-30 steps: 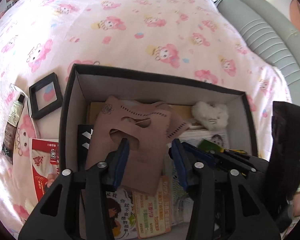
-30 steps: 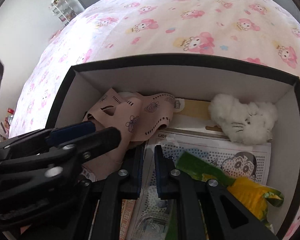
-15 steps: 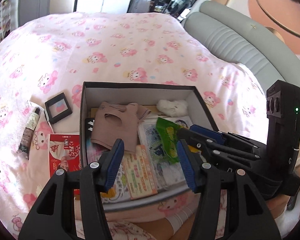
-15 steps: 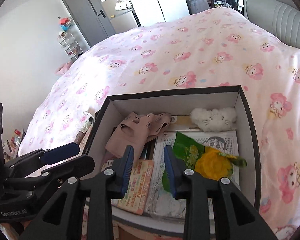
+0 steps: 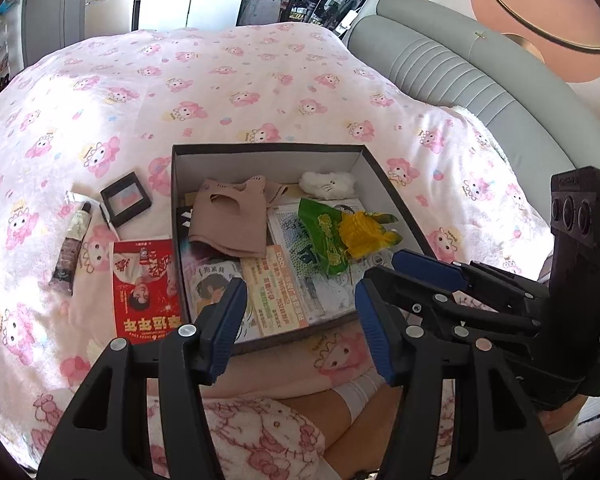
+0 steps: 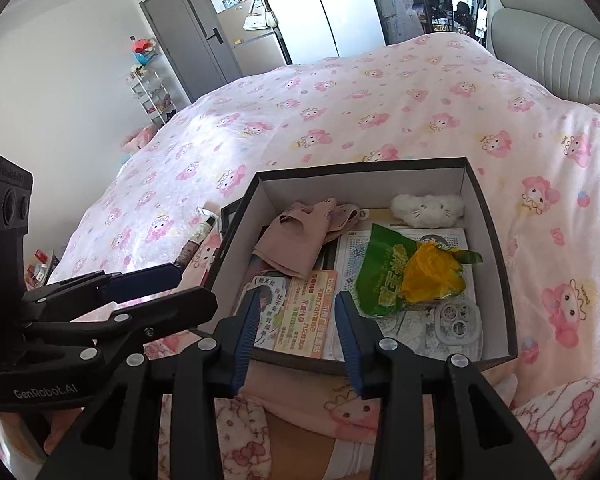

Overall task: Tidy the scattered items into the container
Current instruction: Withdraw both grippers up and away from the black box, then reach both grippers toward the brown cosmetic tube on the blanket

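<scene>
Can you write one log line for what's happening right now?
left gripper: open, empty | right gripper: opening, empty | box: partly filled | red booklet: outside

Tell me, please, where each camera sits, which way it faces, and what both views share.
Left wrist: sits on the left gripper, looks down over its open fingers at the box on the bed; red booklet and tube lie outside; the right gripper shows at right.
Right wrist: sits on the right gripper, looks down at the box; the left gripper shows at left.
Shared: box, green packet, white plush.
</scene>
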